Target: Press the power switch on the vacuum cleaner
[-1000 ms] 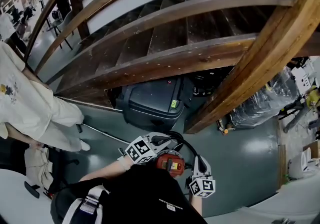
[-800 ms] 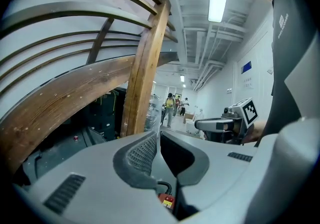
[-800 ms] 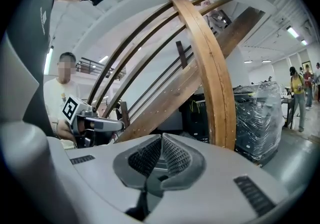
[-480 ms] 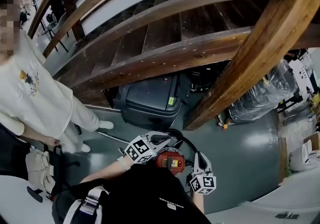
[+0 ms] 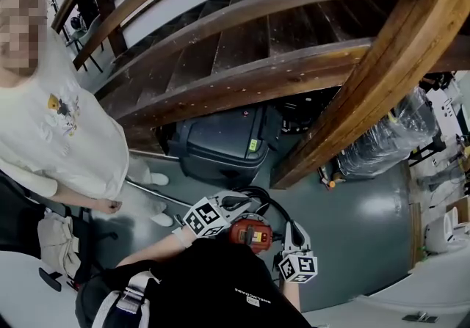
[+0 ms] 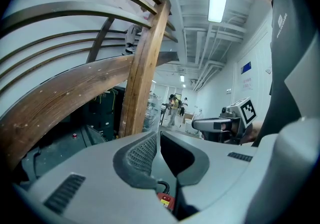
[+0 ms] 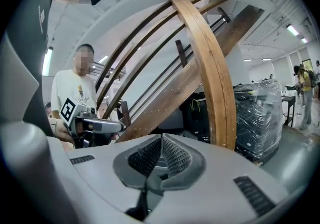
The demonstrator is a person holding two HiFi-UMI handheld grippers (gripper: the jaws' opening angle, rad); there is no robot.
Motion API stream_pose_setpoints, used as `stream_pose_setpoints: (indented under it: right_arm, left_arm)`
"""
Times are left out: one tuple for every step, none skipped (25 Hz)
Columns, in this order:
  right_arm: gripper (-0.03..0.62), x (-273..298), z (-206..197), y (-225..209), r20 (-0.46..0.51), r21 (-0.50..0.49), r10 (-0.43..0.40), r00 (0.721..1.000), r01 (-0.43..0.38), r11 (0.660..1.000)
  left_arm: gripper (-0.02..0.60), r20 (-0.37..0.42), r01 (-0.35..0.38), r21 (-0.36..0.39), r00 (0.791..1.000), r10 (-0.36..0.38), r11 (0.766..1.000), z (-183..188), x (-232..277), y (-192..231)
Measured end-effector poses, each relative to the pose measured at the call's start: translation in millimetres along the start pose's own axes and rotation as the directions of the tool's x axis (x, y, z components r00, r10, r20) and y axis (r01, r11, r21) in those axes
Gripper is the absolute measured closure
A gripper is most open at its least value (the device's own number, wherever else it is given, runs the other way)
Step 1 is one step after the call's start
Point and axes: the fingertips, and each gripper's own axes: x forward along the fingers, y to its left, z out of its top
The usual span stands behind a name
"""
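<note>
Head view has the wooden staircase (image 5: 279, 48) rising ahead of both claws, with a dark bin (image 5: 220, 144) tucked under it. A bystander (image 5: 51, 121) stands off to the left of the left claw (image 5: 236, 202). The red vacuum cleaner (image 5: 246, 232) sits low between that claw and the right claw (image 5: 292, 231). Both claws are closed tip to tip and grip nothing. The left gripper view shows only a sliver of the red body below its jaws.

The switch cannot be picked out in any view, so a blind jab could land on the yellow label (image 6: 164, 202) or the black hose (image 5: 268, 205) instead. A hard shove might also roll the rounded body away across the smooth grey floor (image 5: 360, 238).

The stair rails are curved, varnished planks, the bin looks like matte moulded plastic, and the claw pads (image 7: 175, 157) are ribbed and rubbery
</note>
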Motion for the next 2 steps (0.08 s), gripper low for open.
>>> stream_pose_setpoints:
  right_arm:
    - [0.566, 0.3, 0.0, 0.4, 0.001, 0.003, 0.002, 1.0, -0.002, 1.0]
    - [0.566, 0.5, 0.0, 0.8, 0.002, 0.006, 0.005, 1.0, -0.005, 1.0]
  left_arm:
    - [0.565, -0.002, -0.001, -0.001, 1.0, 0.001, 1.0, -0.4, -0.5, -0.1]
    - [0.565, -0.004, -0.001, -0.002, 1.0, 0.001, 1.0, -1.0, -1.0, -0.2]
